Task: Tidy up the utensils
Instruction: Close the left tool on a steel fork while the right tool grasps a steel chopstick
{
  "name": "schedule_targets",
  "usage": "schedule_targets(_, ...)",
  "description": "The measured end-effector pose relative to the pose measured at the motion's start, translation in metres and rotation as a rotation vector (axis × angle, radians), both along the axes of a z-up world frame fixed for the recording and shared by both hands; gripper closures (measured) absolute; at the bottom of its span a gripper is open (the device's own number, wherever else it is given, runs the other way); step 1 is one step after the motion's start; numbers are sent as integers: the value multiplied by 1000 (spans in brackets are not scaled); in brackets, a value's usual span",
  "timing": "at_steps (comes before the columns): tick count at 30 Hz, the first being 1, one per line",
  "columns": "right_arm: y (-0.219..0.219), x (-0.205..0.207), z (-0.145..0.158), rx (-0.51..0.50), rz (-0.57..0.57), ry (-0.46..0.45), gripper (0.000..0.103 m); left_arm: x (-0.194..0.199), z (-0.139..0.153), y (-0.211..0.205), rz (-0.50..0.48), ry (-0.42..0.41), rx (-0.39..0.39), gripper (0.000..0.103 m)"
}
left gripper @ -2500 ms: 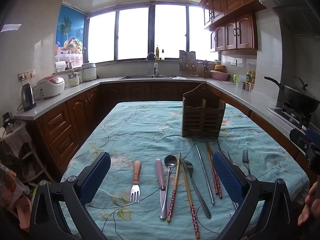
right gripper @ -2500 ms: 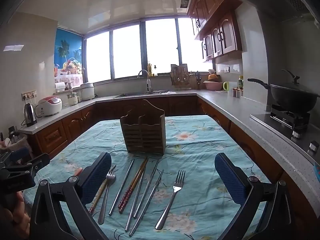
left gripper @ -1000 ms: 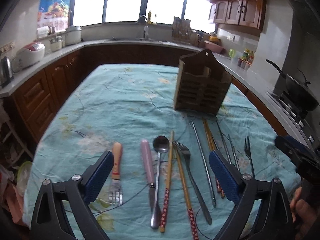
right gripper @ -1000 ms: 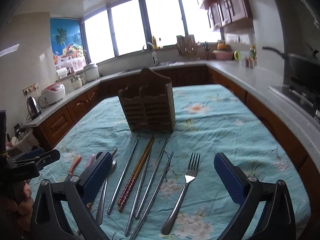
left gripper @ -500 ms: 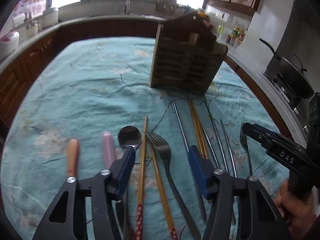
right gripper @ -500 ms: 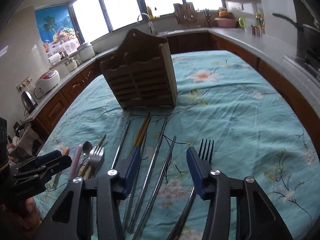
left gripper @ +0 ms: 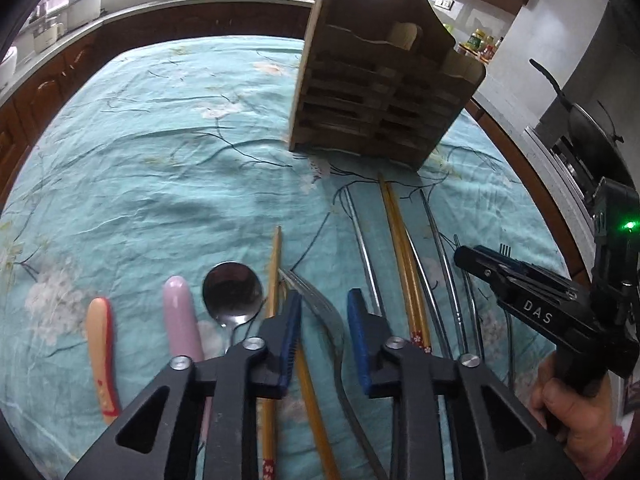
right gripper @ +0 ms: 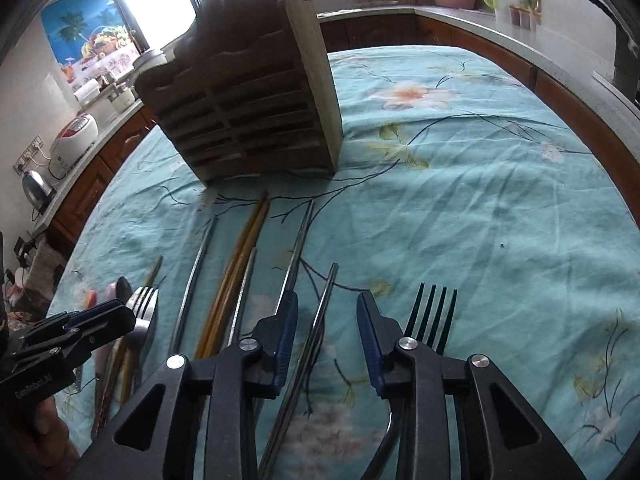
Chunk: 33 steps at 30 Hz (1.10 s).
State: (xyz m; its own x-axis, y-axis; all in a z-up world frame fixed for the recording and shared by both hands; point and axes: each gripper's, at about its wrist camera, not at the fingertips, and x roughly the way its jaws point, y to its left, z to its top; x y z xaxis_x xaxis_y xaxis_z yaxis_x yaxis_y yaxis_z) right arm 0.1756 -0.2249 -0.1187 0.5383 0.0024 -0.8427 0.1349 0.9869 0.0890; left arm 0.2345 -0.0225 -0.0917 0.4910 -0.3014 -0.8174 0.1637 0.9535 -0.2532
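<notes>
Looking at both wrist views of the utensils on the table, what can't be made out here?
- Inside of the wooden holder: both views show only its slatted front, so its contents are hidden.
- Handle ends of the fork and chopsticks: left wrist view, covered by the left tongs.
- Steel fork handle: right wrist view, hidden under the right tongs.

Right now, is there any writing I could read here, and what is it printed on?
"DAS": white letters on the side of the right gripper, in the left wrist view.
Pale lettering on the side of the left gripper, in the right wrist view: too blurred to read.
Nothing else is legible.
</notes>
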Motion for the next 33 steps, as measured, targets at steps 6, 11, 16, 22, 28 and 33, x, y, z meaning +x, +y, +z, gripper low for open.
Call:
schedule_targets(6, 7, 6, -1, -67, 21, 3, 82, 4, -4, -9, -17, -3, 20, 92)
schedule_targets(11, 10, 10, -1, -83, 41, 2, 96, 3, -3, -6, -11, -5, -6, 97)
schedule_targets(16, 3, 7, 6, -8, 28, -20, 97, -5, 7, 3, -10, -23, -39, 99)
schedule_targets(22, 1, -2, 29, 49, 21, -81, 98, -21, 27, 13, -8, -68, -72, 101)
schedule_targets(28, 4, -11, 57, 66, 27, -145, 98, -41, 53, 30, 8, -112, -127, 102)
schedule_targets(33, 9, -20, 80, 60, 31, -211, 99, -58, 78, 42, 27, -172, -161, 102)
